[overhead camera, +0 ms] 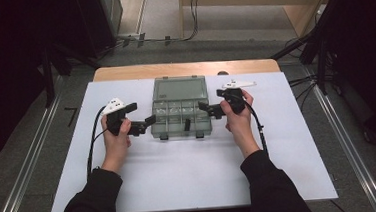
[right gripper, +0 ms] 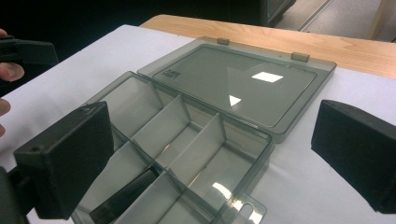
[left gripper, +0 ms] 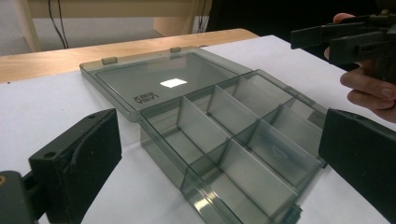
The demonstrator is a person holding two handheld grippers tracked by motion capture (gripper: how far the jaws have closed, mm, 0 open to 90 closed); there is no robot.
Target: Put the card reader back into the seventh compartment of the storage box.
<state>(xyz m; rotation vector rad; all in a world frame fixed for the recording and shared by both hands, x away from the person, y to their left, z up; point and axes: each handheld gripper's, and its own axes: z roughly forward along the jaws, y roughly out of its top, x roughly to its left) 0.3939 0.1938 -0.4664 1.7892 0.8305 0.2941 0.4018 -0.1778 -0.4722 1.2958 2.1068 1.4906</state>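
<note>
Smoke-grey plastic compartment box (overhead camera: 180, 108) open at mat centre, lid (left gripper: 159, 84) flat behind | left gripper (overhead camera: 144, 124), right gripper (overhead camera: 205, 107): jaws wide apart, empty, flanking box | step: approach | next: likely close lid.

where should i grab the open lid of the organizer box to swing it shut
Take the lid by its free far edge, the one with the two latch tabs. It lies flat on the white mat, hinged to the tray along its near side, so a tool reaching from beyond or from a far corner can probably lift and fold it toward the person.
</note>
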